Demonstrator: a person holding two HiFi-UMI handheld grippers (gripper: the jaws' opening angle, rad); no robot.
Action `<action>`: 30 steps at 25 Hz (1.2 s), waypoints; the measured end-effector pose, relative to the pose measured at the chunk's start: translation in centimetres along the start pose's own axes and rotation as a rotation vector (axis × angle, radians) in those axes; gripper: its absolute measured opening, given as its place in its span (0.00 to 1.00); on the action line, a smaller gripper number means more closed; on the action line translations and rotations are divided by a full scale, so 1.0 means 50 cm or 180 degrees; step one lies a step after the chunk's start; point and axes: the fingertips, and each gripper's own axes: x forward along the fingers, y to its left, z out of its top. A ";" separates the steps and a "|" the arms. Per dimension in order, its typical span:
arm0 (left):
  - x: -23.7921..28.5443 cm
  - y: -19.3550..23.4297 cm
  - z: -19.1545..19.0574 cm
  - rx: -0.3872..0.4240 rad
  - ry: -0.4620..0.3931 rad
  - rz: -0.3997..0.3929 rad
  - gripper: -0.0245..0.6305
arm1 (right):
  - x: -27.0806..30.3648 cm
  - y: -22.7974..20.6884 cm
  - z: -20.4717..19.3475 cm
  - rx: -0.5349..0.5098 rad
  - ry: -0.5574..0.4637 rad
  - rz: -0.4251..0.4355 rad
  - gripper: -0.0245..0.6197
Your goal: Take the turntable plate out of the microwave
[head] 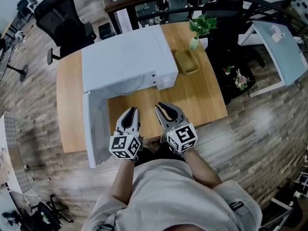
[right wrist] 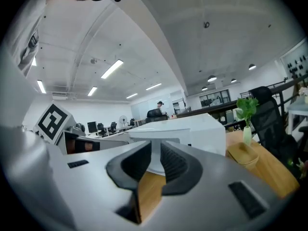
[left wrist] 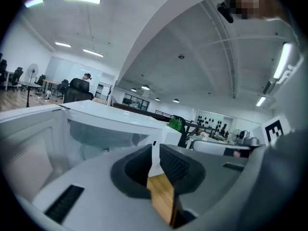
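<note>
White box-shaped microwave (head: pixel 126 57) is recorded on a wooden table (head: pixel 204 97), its door (head: pixel 96 129) swung open. A clear glass turntable plate (head: pixel 127 87) is seen inside the cavity. The left gripper (head: pixel 133 110) and right gripper (head: pixel 162 106) are held near the opening, jaws narrowly parted with nothing between them.

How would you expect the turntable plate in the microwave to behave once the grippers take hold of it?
The plate looks like a smooth, pale disc: probably stiff but slippery in a grip. It seems broad and flat, so held at one edge it may tilt. If glass, knocking the microwave could chip it.
</note>
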 end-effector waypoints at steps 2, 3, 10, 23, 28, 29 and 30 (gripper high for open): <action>0.006 0.031 -0.022 -0.0129 0.0057 0.0140 0.13 | 0.019 -0.018 -0.029 0.0036 0.0139 0.0074 0.14; 0.007 0.047 -0.038 -0.0209 0.0107 0.0201 0.13 | 0.028 -0.025 -0.045 0.0076 0.0208 0.0095 0.14; 0.032 0.127 -0.148 -0.0766 0.0409 0.0420 0.13 | 0.097 -0.052 -0.143 0.0489 0.0513 0.0227 0.14; 0.128 0.293 -0.224 -0.1483 0.0568 0.0669 0.13 | 0.244 -0.099 -0.274 0.1419 0.1044 0.0167 0.17; 0.166 0.324 -0.256 -0.1794 0.0582 0.0662 0.13 | 0.287 -0.106 -0.327 0.1824 0.1171 0.0102 0.17; 0.174 0.327 -0.261 -0.1858 0.0586 0.0640 0.13 | 0.296 -0.103 -0.336 0.1899 0.1194 0.0108 0.18; 0.183 0.330 -0.265 -0.1917 0.0585 0.0614 0.13 | 0.306 -0.099 -0.344 0.1983 0.1211 0.0123 0.18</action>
